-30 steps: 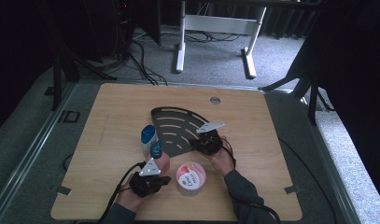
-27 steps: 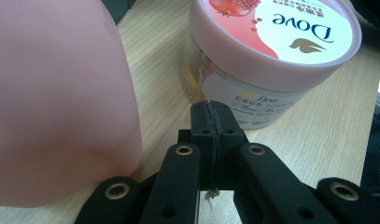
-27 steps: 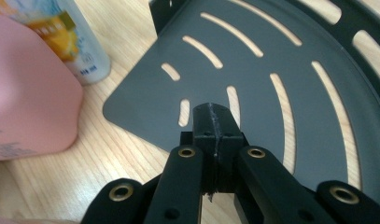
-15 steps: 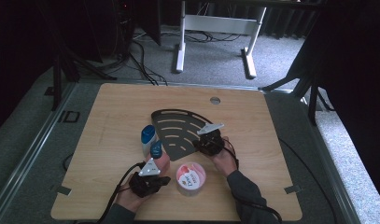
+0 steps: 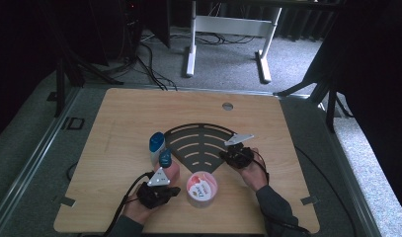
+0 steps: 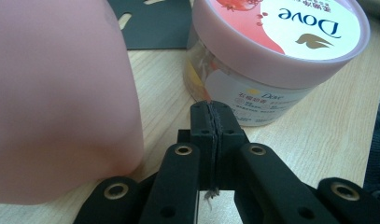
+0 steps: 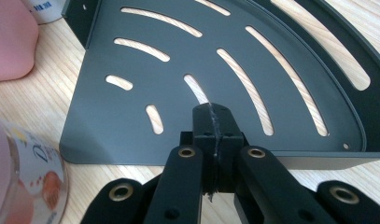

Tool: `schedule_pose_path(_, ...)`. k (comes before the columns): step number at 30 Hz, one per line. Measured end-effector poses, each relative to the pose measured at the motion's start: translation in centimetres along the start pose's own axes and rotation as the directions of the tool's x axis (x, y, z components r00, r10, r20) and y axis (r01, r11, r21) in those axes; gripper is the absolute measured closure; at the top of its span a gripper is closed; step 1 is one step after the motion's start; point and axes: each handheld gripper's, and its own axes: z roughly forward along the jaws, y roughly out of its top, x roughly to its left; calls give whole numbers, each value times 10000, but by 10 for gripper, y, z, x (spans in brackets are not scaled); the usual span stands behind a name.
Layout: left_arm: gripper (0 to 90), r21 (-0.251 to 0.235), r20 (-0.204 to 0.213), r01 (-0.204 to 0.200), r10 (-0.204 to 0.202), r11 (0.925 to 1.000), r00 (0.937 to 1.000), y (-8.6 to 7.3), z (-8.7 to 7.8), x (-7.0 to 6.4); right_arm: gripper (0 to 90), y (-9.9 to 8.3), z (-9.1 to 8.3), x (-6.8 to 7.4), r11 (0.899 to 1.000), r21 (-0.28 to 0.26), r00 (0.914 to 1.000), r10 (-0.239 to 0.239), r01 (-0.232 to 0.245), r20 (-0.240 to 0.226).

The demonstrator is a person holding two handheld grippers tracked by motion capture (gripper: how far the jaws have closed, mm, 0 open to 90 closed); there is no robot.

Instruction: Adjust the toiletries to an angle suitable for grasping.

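Pink bottle (image 6: 61, 93), blue-capped, upright on the wooden table (image 5: 114, 123), just left of the pink-lidded Dove jar (image 5: 202, 187) and just in front of the black slotted corner shelf (image 5: 198, 143). Second, white bottle (image 5: 156, 147) against the shelf's left edge.

Left tongs (image 5: 156, 193): jaws fully closed, pads pressed together, holding nothing; tips low over the table between bottle and jar, close to both, touching neither as far as can be told.

Right tongs (image 5: 235, 155): jaws likewise shut and empty, tips over the shelf's near right edge; contact with it unclear.

Likely step: picking up a toiletry for the shelf. Best done by opening wide first, squaring on the bottle's body, gripping low and evenly to avoid tipping it or nudging the jar.
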Motion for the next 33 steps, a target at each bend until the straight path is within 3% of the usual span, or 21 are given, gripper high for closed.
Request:
schedule_pose_path(6,888,69,-379,77,-75,9999,9993,-1,1,4,900,-3,-3,-2,10000,-11,10000,-15,15,32)
schedule_pose_path(9,888,284,-822,-115,138,9995,9965,0,2,5,900,-4,-3,-2,10000,-56,10000,36,-36,15)
schedule_pose_path(18,894,498,-1233,-378,437,9980,9914,-1,0,6,900,-6,-4,-1,9999,-145,10000,5,-5,-28)
schedule_pose_path(24,893,427,-1645,-86,155,9991,9863,-1,-2,18,900,-7,-5,-2,9997,-238,10000,17,-18,-42)
schedule_pose_path(33,892,214,-1799,301,-257,9993,9833,4,1,32,900,-8,-5,-2,9996,-288,10000,18,-18,-18)
